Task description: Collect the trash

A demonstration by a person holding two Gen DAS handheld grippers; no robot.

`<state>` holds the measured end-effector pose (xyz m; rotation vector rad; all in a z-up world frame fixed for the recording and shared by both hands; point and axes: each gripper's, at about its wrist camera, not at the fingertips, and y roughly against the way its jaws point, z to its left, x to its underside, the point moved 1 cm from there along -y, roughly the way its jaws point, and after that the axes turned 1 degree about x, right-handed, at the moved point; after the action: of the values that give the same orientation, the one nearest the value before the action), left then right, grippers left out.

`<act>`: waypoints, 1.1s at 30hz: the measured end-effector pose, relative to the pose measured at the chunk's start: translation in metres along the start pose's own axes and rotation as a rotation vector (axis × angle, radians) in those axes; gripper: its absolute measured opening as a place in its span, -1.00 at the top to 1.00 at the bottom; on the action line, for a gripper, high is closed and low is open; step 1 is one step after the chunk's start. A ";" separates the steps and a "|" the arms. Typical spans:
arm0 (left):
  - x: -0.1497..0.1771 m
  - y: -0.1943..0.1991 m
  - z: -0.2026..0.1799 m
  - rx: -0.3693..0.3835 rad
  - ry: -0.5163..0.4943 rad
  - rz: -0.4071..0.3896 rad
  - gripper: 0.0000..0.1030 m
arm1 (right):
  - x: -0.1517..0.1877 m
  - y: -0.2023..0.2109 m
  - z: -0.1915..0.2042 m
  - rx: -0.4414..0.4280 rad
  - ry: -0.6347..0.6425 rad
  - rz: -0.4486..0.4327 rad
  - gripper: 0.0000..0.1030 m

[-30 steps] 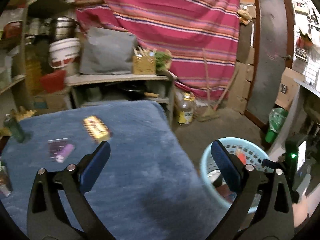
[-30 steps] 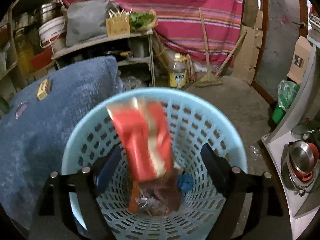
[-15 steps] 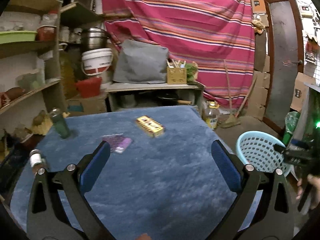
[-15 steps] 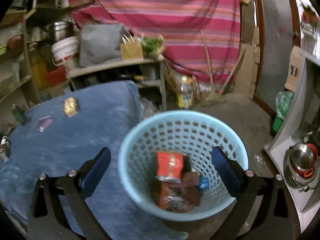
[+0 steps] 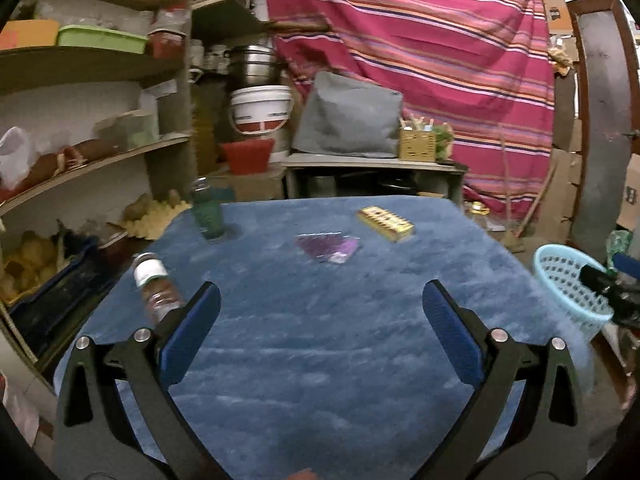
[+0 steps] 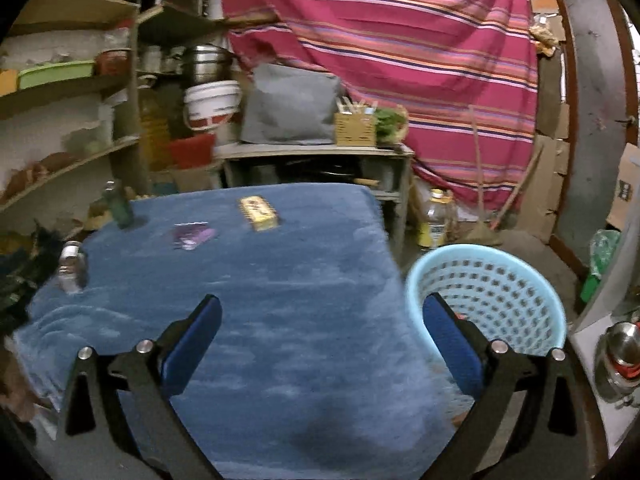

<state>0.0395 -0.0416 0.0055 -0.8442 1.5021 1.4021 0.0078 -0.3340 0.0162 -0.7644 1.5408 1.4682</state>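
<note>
On the blue-covered desk (image 5: 320, 340) we see two pieces of trash: a purple wrapper (image 5: 328, 246) lying flat near the middle of the far half, and a yellow box (image 5: 385, 223) just beyond it to the right, the two close but apart. The same pair appears in the right wrist view, the purple wrapper (image 6: 192, 236) left of the yellow box (image 6: 259, 211). A light blue basket (image 6: 486, 300) stands on the floor beside the desk's right edge; its contents are hidden from here. We hold the left hand-held gripper (image 5: 320, 320) above the near part of the desk, released, with nothing between its blue pads. The right hand-held gripper (image 6: 320, 328) is likewise released and empty, its jaws having just been opening, over the desk's right side next to the basket. A green bottle (image 5: 208, 214) stands upright at the far left corner, and a clear jar (image 5: 156, 288) stands at the left edge. Shelves and a striped cloth (image 5: 420, 40) fill the background.
</note>
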 end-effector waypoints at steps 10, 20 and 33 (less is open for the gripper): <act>0.028 0.014 0.025 -0.057 -0.014 -0.032 -0.90 | 0.021 0.022 0.057 -0.077 -0.012 -0.058 -0.91; 0.037 0.022 0.041 -0.064 0.021 -0.020 -0.90 | 0.027 0.023 0.081 0.007 0.013 -0.063 -0.91; 0.039 0.025 0.057 -0.093 0.029 -0.024 -0.90 | 0.042 0.022 0.129 -0.018 0.093 -0.069 -0.91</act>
<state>0.0114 0.0215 -0.0188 -0.9399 1.4529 1.4570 -0.0088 -0.1995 -0.0041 -0.8989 1.5568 1.4154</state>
